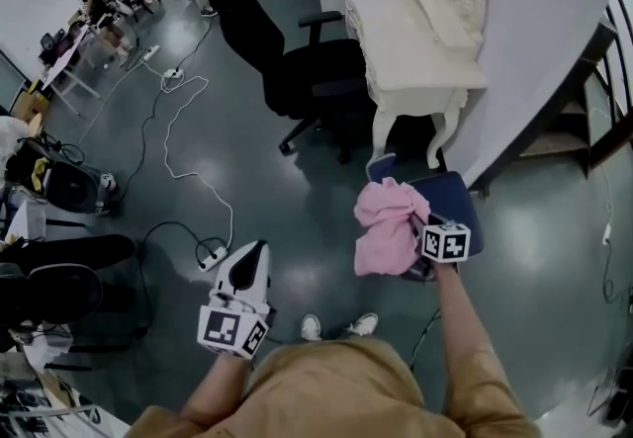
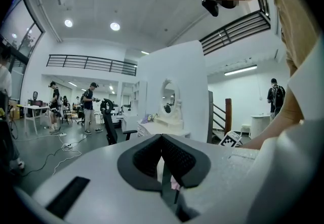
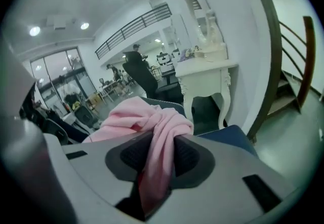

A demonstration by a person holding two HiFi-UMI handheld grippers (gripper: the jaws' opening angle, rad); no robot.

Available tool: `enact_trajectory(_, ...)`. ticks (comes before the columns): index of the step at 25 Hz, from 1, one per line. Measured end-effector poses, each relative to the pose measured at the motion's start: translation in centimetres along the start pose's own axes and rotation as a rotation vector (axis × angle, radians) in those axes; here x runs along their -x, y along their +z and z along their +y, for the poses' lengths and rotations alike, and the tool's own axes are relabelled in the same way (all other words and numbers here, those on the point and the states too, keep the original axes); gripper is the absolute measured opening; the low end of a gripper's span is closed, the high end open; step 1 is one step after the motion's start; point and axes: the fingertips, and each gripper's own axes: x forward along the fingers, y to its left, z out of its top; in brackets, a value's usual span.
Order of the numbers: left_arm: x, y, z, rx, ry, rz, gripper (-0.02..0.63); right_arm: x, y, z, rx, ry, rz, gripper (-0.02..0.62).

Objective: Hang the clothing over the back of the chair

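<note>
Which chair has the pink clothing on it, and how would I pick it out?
Find the white dressing table against the wall. By its curved legs stands a small blue chair, the pink garment bunched over one side. Its neighbour at the table is a black office chair on wheels.

The right gripper [image 1: 423,256] holds pink clothing [image 1: 384,223] against the blue chair [image 1: 457,197].

The clothing [image 1: 384,228] lies on the chair [image 1: 457,201], which stands before the table [image 1: 415,50]. An office chair [image 1: 297,65] stands left of the table. The right tool [image 1: 423,248] touches the clothing; the left tool [image 1: 249,253] is well apart, leftward.
</note>
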Motion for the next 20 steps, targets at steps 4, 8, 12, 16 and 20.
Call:
enact_trajectory(4,0.1,-0.1,-0.5,0.001,0.012,0.002,0.005,-1.2,-0.6,-0.2,0.11,-0.069,0.061,0.147)
enact_trajectory(8,0.1,-0.6,-0.8,0.008,0.021,0.0,0.003,-1.4,-0.8,-0.9,0.1,-0.096,0.068,0.195)
enact_trajectory(12,0.0,-0.7,-1.3,0.014,0.012,-0.009,0.003,-1.1,-0.9,-1.3,0.078,-0.116,0.054,0.236)
enact_trajectory(16,-0.1,-0.7,-1.9,0.014,0.0,-0.016,0.005,-0.6,-1.0,-1.8,0.059,-0.122,0.047,0.27)
enact_trajectory(20,-0.1,-0.7,-2.1,0.019,-0.012,-0.018,0.004,-0.1,-1.4,-1.9,0.044,-0.135,0.065,0.29)
